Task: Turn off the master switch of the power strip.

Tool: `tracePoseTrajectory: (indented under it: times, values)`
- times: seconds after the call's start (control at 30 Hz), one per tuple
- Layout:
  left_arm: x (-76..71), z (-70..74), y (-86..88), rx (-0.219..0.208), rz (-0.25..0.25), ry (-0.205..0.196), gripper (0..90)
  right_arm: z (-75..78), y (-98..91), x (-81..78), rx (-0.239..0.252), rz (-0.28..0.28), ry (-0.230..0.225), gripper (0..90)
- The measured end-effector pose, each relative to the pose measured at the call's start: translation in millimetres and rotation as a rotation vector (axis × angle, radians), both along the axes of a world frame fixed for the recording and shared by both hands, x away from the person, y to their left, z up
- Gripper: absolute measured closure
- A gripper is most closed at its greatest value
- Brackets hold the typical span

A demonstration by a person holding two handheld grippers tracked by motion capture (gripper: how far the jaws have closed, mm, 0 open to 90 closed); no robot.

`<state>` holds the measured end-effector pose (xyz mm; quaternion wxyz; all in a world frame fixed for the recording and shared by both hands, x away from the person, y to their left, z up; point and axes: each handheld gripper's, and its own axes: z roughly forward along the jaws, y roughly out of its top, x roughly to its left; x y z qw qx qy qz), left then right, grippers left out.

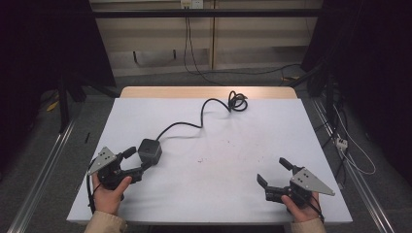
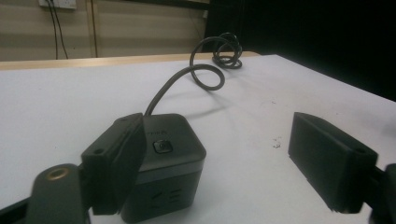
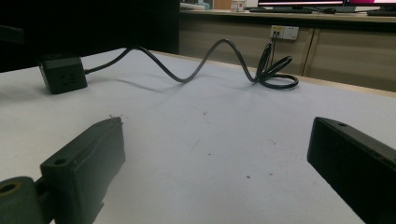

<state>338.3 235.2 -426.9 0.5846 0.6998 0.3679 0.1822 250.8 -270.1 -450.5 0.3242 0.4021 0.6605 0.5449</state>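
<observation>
A black cube power strip (image 1: 149,150) sits on the white table top (image 1: 243,131) at the front left. Its black cable (image 1: 194,125) snakes to a coil (image 1: 237,102) near the far edge. My left gripper (image 1: 137,162) lies at the cube, open. In the left gripper view the cube (image 2: 173,158) sits against the left jaw, between the jaws, and the other jaw stands well clear of it. My right gripper (image 1: 273,171) rests open at the front right with nothing between its fingers. From there the cube (image 3: 63,73) lies far off to the left.
The table's wooden far edge (image 1: 209,92) shows beyond the white sheet. Cables run over the floor behind and to the right of the table (image 1: 350,145). A wall socket (image 3: 285,31) sits on the far wall. Metal rails (image 1: 43,170) flank the table.
</observation>
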Motion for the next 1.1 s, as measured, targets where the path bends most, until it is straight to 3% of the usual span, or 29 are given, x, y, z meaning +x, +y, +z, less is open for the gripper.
tracePoseTrajectory:
  times: [0.7,1.1]
  values:
    - [10.6,9.5,0.4,0.003,-0.034,0.038,42.1,0.4,0.5,-0.3,-0.003,0.004,-0.001,3.7]
    - [15.4,11.8,-0.7,-0.003,-0.028,0.062,53.2,0.6,0.5,-0.4,-0.003,0.003,-0.003,3.7]
